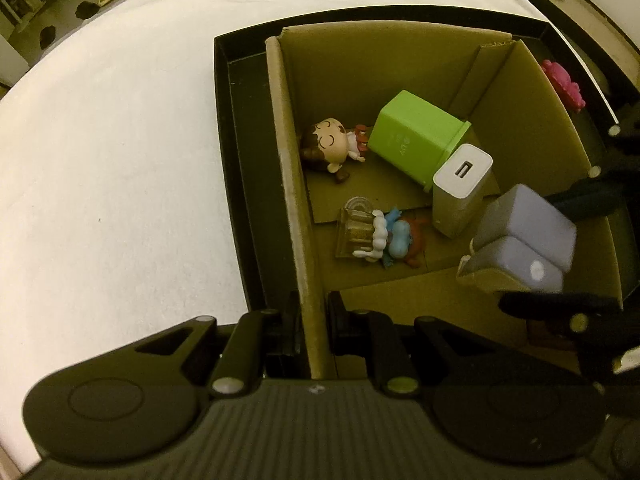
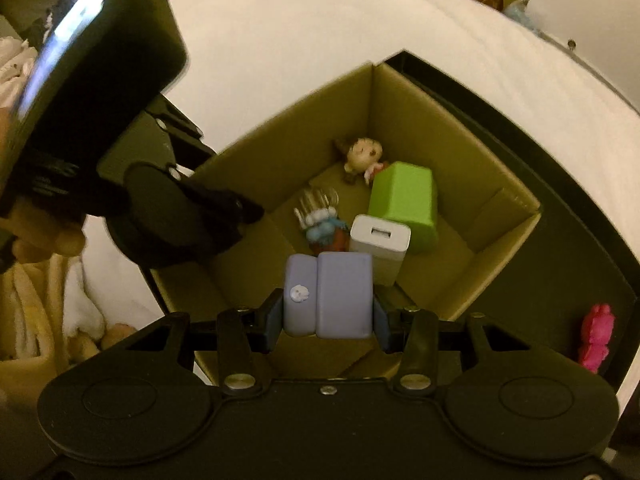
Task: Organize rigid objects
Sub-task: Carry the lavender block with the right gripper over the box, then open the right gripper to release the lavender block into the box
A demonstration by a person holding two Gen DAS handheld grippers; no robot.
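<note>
The lilac block (image 2: pixel 326 294) is pinched by the right gripper (image 2: pixel 326 320), just above the cardboard box (image 2: pixel 420 120). Inside lie a green cup (image 1: pixel 416 136), white charger (image 1: pixel 460 188) & 2 figurines. Left gripper (image 1: pixel 314 320) is pressed together on the box wall.

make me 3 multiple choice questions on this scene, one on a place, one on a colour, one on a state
1. Where does the pink toy lie?
A. inside the cardboard box
B. in the black tray, outside the cardboard box
C. on the white cloth

2. What colour is the block beside the white USB charger?
A. green
B. red
C. yellow

3. What is the right gripper doing?
A. standing open and empty
B. clamped on the box wall
C. shut on the lavender block

Answers:
1 B: it lies on the black tray floor, past the cardboard box wall.
2 A: the green block lies next to the charger.
3 C: its pads press both sides of the lavender block.
</note>
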